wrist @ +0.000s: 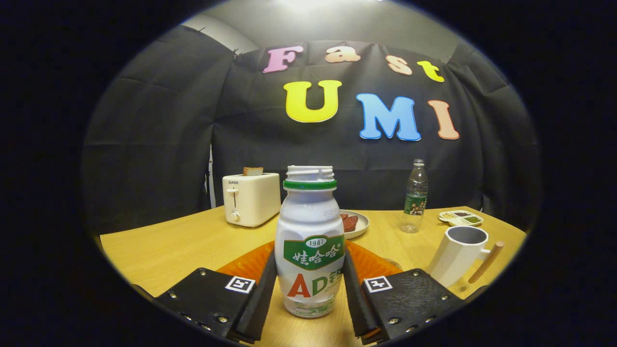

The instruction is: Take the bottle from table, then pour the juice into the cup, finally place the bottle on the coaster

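Note:
A white juice bottle (pixel 310 241) with a green neck ring and no cap stands upright between my fingers. Both fingers press on its lower sides, so the gripper (pixel 309 284) is shut on it. I cannot tell whether its base touches the wooden table (pixel 164 250). An orange coaster (pixel 248 264) lies just behind the bottle, partly hidden by it and by the fingers. Just past the right finger stands a white cup (pixel 460 258) with a wooden stick handle, its mouth open upward.
Beyond the bottle, at the back of the table, are a white toaster (pixel 250 198) holding a slice of bread, a plate (pixel 359 226) with red food, a clear plastic water bottle (pixel 415 197) and a small divided dish (pixel 460 218).

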{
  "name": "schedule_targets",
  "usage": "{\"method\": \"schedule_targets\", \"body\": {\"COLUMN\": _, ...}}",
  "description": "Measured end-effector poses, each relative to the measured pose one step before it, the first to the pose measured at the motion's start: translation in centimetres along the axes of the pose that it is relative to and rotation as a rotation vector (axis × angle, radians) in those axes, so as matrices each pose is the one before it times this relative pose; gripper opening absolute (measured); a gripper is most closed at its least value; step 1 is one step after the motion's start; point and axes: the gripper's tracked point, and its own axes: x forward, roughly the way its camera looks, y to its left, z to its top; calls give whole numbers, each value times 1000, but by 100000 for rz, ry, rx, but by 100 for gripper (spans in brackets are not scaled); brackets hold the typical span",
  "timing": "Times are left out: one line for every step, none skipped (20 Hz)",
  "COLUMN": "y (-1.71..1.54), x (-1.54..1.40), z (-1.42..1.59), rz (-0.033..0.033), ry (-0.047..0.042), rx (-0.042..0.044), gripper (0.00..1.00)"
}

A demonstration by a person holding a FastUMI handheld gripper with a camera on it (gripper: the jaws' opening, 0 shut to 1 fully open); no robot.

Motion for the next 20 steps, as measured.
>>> {"method": "schedule_targets", "body": {"y": -585, "x": -407, "z": 504, "rz": -1382, "ry": -583, "rx": 3909, "gripper": 68}}
{"method": "schedule_targets", "body": {"y": -770, "x": -480, "z": 436, "rz": -1318, "ry": -453, "rx": 4112, "gripper": 68}}
{"method": "schedule_targets", "body": {"y": -560, "x": -376, "z": 741, "rz": -987, "ry": -1136, "rx": 4487, "gripper": 67}}
{"method": "schedule_targets", "body": {"y": -708, "x": -356, "z": 553, "rz": -919, "ry": -1024, "rx": 4688, "gripper": 67}}
{"method": "schedule_targets", "body": {"y": -653, "x": -203, "z": 682, "rz": -515, "ry": -1331, "rx": 4255, "gripper": 68}}
{"method": "schedule_targets", "body": {"y": -745, "x": -165, "z": 610, "rz": -503, "ry": -952, "rx": 4822, "gripper": 67}}
{"method": "schedule_targets", "body": {"y": -510, "x": 81, "z": 493, "rz": 30, "ry": -649, "rx": 5327, "gripper": 67}}
{"method": "schedule_targets", "body": {"y": -409, "x": 220, "z": 210, "rz": 112, "ry": -66, "rx": 5109, "gripper": 67}}
{"method": "schedule_targets", "body": {"y": -394, "x": 265, "z": 147, "rz": -292, "ry": 188, "rx": 4458, "gripper": 67}}
{"method": "schedule_targets", "body": {"y": -345, "x": 241, "z": 16, "rz": -106, "ry": 650, "rx": 3608, "gripper": 67}}
{"method": "schedule_targets", "body": {"y": -296, "x": 248, "z": 63, "rz": -404, "ry": 406, "rx": 2924, "gripper": 67}}
{"method": "schedule_targets", "body": {"y": -296, "x": 223, "z": -69, "rz": -493, "ry": 918, "rx": 2306, "gripper": 67}}
{"method": "schedule_targets", "body": {"y": -238, "x": 212, "z": -21, "rz": -464, "ry": 835, "rx": 1893, "gripper": 67}}
{"method": "schedule_targets", "body": {"y": -223, "x": 190, "z": -74, "rz": -174, "ry": 806, "rx": 1672, "gripper": 67}}
{"method": "schedule_targets", "body": {"y": -101, "x": 139, "z": -43, "rz": 142, "ry": 1145, "rx": 1933, "gripper": 67}}
{"method": "schedule_targets", "body": {"y": -120, "x": 178, "z": -122, "rz": 183, "ry": 692, "rx": 1941, "gripper": 67}}
{"method": "schedule_targets", "body": {"y": -146, "x": 144, "z": -82, "rz": 32, "ry": 743, "rx": 2463, "gripper": 67}}
{"method": "schedule_targets", "body": {"y": -152, "x": 108, "z": 5, "rz": 169, "ry": 419, "rx": 3237, "gripper": 67}}
{"method": "schedule_targets", "body": {"y": -219, "x": 47, "z": 36, "rz": 18, "ry": 45, "rx": 3933, "gripper": 67}}
{"method": "schedule_targets", "body": {"y": -253, "x": -136, "z": 23, "rz": -375, "ry": 236, "rx": 4386, "gripper": 67}}
